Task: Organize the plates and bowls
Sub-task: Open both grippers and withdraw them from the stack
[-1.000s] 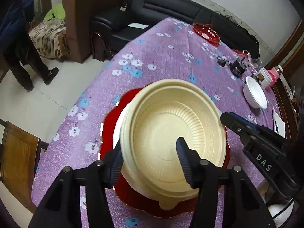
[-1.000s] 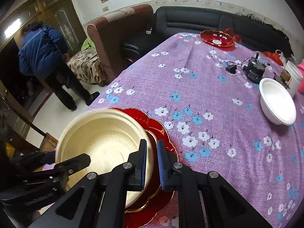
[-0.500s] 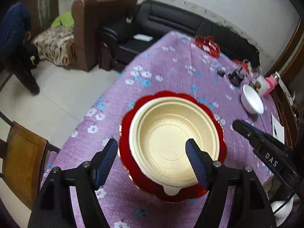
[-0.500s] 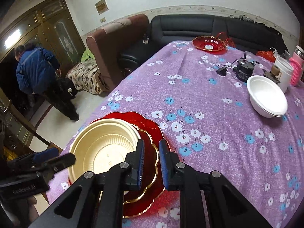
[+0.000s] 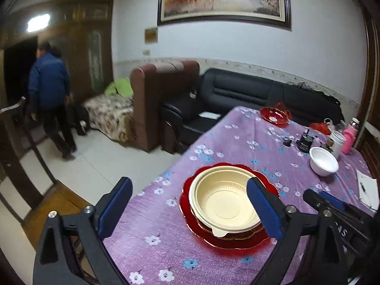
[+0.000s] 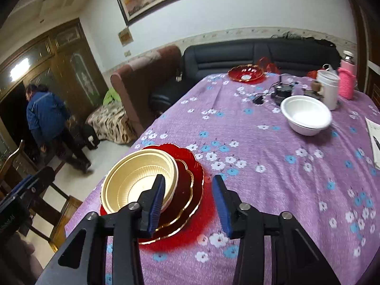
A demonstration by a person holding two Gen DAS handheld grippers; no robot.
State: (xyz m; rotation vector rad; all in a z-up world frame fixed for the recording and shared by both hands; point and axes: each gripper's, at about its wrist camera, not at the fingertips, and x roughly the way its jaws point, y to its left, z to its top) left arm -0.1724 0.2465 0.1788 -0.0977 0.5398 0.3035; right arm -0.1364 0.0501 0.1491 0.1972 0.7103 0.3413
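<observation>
A cream plastic bowl [image 5: 225, 204] [image 6: 140, 178] rests on stacked red plates [image 5: 228, 241] [image 6: 187, 190] near the front left corner of the purple flowered table [image 5: 249, 147]. My left gripper [image 5: 190, 207] hangs back above that stack, its jaws opening wide and touching nothing. My right gripper [image 6: 188, 203] hovers just right of the bowl, jaws opening, nothing pressed between the pads. A white bowl [image 5: 323, 163] [image 6: 306, 114] sits at the far right. A red dish [image 5: 274, 115] [image 6: 245, 72] stands at the table's far end.
Beside the white bowl stand a white cup [image 6: 329, 87], a pink bottle [image 6: 346, 80] and a black device with a cable [image 6: 282, 90]. A paper [image 6: 375, 140] lies at the right edge. A wooden chair [image 5: 21, 156] stands left; a person in a blue jacket [image 5: 49, 90] walks away.
The left gripper let go of the cream bowl, opened wide, and drew back and up. The right gripper went from shut to open and pulled back. The bowl now sits level on the plates.
</observation>
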